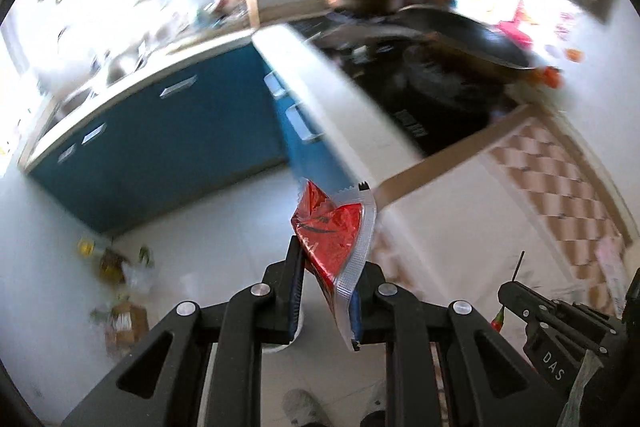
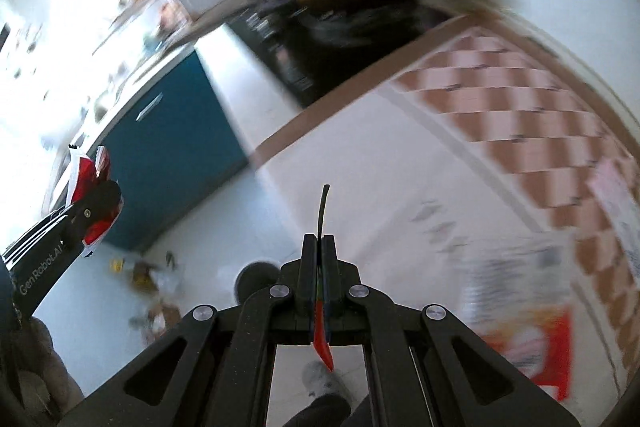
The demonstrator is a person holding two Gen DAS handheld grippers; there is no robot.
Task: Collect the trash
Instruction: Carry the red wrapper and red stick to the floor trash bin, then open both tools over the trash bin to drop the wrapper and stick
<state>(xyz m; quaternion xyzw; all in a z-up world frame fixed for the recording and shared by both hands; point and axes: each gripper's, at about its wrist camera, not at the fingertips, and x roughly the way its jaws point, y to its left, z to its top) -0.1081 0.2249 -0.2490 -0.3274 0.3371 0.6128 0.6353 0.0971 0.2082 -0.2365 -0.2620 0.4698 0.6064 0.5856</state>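
My left gripper (image 1: 330, 275) is shut on a crumpled red and silver foil wrapper (image 1: 332, 239), which sticks up past the fingertips. In the right wrist view the same wrapper (image 2: 86, 175) and left gripper (image 2: 100, 199) show at the left edge. My right gripper (image 2: 319, 239) is shut on a red chili pepper (image 2: 322, 341); its dark stem pokes up above the closed jaws and its red tip hangs below them. The right gripper (image 1: 516, 291) with the chili (image 1: 497, 323) also appears low at the right of the left wrist view. Both views are blurred by motion.
Blue cabinets (image 1: 160, 147) under a white counter stand ahead, with a black stove and a wok (image 1: 440, 67) to the right. Scraps of litter (image 2: 152, 275) lie on the white floor by the cabinet. A checkered surface (image 2: 520, 99) lies right. A person's foot (image 2: 320, 379) shows below.
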